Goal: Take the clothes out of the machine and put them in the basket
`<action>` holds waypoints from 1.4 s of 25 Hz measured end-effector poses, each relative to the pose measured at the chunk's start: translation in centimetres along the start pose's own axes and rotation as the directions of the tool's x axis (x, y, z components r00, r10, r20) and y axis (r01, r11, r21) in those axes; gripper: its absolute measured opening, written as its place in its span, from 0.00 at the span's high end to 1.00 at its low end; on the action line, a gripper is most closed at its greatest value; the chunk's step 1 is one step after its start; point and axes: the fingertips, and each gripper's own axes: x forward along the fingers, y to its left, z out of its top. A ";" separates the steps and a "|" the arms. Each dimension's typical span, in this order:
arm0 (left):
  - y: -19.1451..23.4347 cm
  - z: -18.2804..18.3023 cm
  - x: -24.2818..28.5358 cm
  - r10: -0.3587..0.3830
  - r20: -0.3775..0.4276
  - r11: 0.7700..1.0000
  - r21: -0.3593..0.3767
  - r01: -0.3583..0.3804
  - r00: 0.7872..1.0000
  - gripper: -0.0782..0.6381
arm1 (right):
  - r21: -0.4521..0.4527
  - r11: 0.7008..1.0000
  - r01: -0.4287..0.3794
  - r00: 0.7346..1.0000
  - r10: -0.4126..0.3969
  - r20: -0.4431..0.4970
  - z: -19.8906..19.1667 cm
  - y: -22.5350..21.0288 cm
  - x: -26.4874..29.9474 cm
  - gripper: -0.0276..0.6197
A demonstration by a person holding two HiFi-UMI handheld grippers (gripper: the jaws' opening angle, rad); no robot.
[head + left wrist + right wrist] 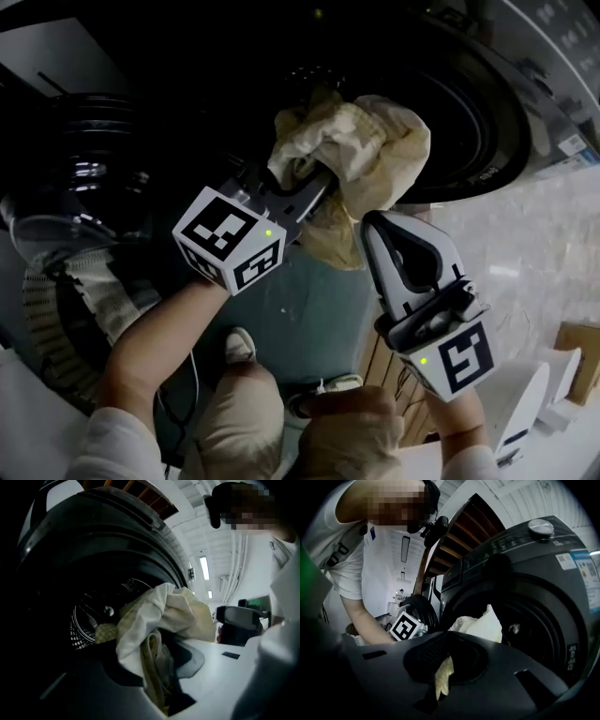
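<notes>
Loosely — cloth [361,155] bunched, tail downward

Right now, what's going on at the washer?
A person holds a gripper in each hand at the open front-loading washing machine. The left gripper and the right gripper are both clamped on one cream garment, which is bunched up between them at the drum mouth. A woven basket sits low on the person's left, and the garment is not yet in it.
</notes>
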 end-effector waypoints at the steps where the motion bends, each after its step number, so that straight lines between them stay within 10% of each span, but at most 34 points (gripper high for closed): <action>1: -0.4 0.8 -0.9 0.006 -0.013 1.000 -0.008 -0.006 1.000 0.72 | 0.002 1.000 -0.014 1.000 0.014 -0.009 1.4 0.7 0.3 0.94; 13: -7.3 15.6 -14.3 0.199 -0.107 0.967 -0.139 -0.213 0.974 0.72 | 0.019 0.972 -0.234 0.970 0.234 -0.068 21.3 8.9 -0.3 0.94; 23: -11.7 34.7 -26.9 0.503 0.006 0.860 -0.101 -0.500 0.864 0.72 | 0.051 0.904 -0.425 0.905 0.426 -0.011 39.6 14.2 -0.4 0.94; 27: -14.1 40.3 -35.0 0.643 0.061 0.764 -0.122 -0.634 0.763 0.72 | 0.109 0.850 -0.515 0.855 0.519 -0.011 45.4 18.0 -0.3 0.94; 35: -18.1 44.2 -55.8 0.901 0.143 0.433 -0.229 -0.872 0.410 0.72 | 0.122 0.690 -0.713 0.697 0.717 0.019 53.9 31.4 4.8 0.94</action>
